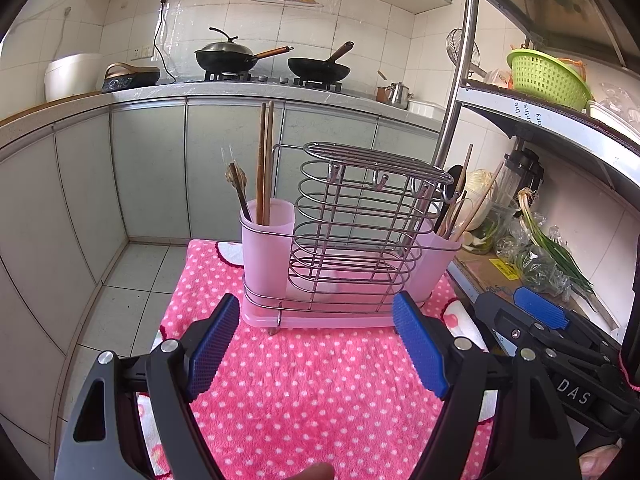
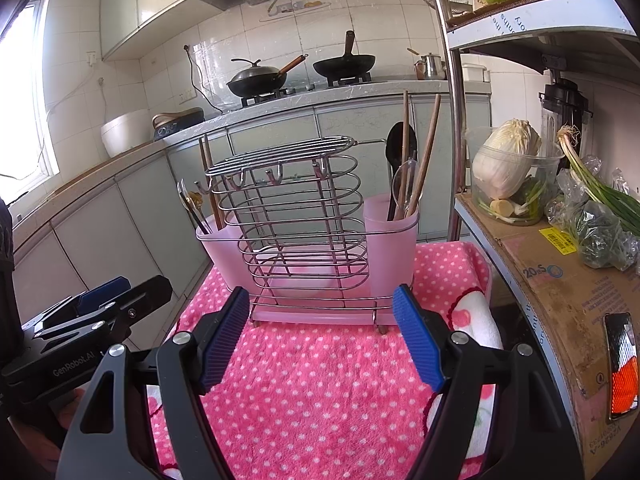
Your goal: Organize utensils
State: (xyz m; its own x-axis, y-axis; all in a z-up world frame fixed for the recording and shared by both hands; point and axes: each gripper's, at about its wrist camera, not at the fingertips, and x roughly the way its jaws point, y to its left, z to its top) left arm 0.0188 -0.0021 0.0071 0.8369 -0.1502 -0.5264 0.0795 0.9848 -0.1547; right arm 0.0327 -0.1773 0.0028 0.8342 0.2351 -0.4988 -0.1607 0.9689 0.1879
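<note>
Your left gripper [image 1: 318,340] and your right gripper [image 2: 320,338] both hover over the pink dotted towel [image 1: 304,392], jaws spread wide with nothing between the blue pads [image 1: 212,346]. The utensil rack [image 1: 352,236], a wire frame on a pink tray, stands on the towel just beyond both sets of fingertips, apart from them. Its left pink cup [image 1: 267,240] holds a pair of upright chopsticks [image 1: 265,160] and a darker utensil leaning left. Its right pink cup [image 2: 391,240] holds a black spoon [image 2: 398,148], a clear spoon and more chopsticks, tilted. The wire centre section looks empty.

From the left wrist view, the right cup is largely screened by the wire frame, and its contents overlap so that single pieces are hard to separate. In the right wrist view, the left cup's utensils are partly hidden behind the wires. Each gripper appears at the other view's edge, cut off. A fingertip shows at the bottom border of the left view.
</note>
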